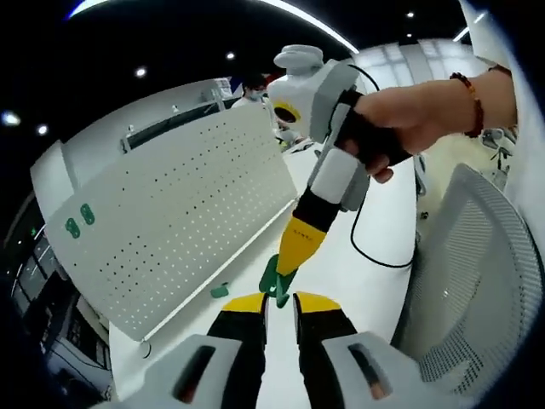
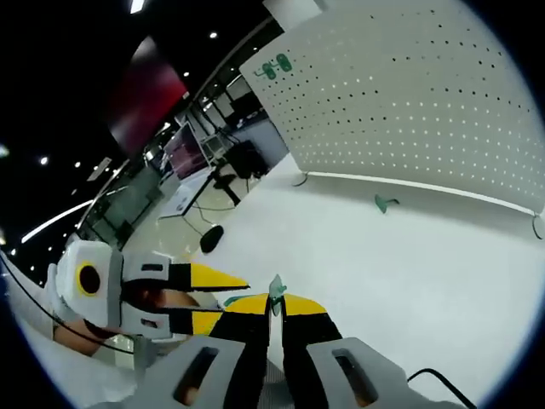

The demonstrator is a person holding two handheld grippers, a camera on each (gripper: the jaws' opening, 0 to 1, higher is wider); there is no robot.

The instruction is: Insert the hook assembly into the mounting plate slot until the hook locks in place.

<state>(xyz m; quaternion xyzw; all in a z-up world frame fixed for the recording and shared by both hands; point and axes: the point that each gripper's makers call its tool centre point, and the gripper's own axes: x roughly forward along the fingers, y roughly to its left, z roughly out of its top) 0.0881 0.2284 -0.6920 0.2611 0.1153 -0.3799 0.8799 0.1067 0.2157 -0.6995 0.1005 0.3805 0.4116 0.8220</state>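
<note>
In the left gripper view the left gripper (image 1: 279, 300) had its yellow-tipped jaws nearly closed, only a thin gap between them, and the tip of the other gripper came down just above that gap. That was the right gripper (image 1: 288, 271), held by a hand (image 1: 407, 118) with a bead bracelet, and it pinched a green hook (image 1: 271, 281) between its yellow tips. Whether the left jaws touched the hook could not be told.

In the right gripper view the right gripper (image 2: 274, 305) had its jaws almost together on the green hook (image 2: 276, 288), a sliver of which stood up between the tips. The left gripper (image 2: 234, 285) reached in from the left, its yellow tips beside the hook.

The white pegboard (image 1: 183, 209) stood upright at the back of the white table (image 1: 375, 281). Two green hooks (image 1: 79, 220) sat near one corner of it, and a loose green hook (image 1: 220, 290) lay on the table near its foot.

The left gripper view alone showed a white mesh chair (image 1: 473, 281) and a black cable (image 1: 375, 256). The right gripper view showed the pegboard (image 2: 409, 94), the mounted hooks (image 2: 277, 66), the loose hook (image 2: 385, 203) and a dim room of desks.
</note>
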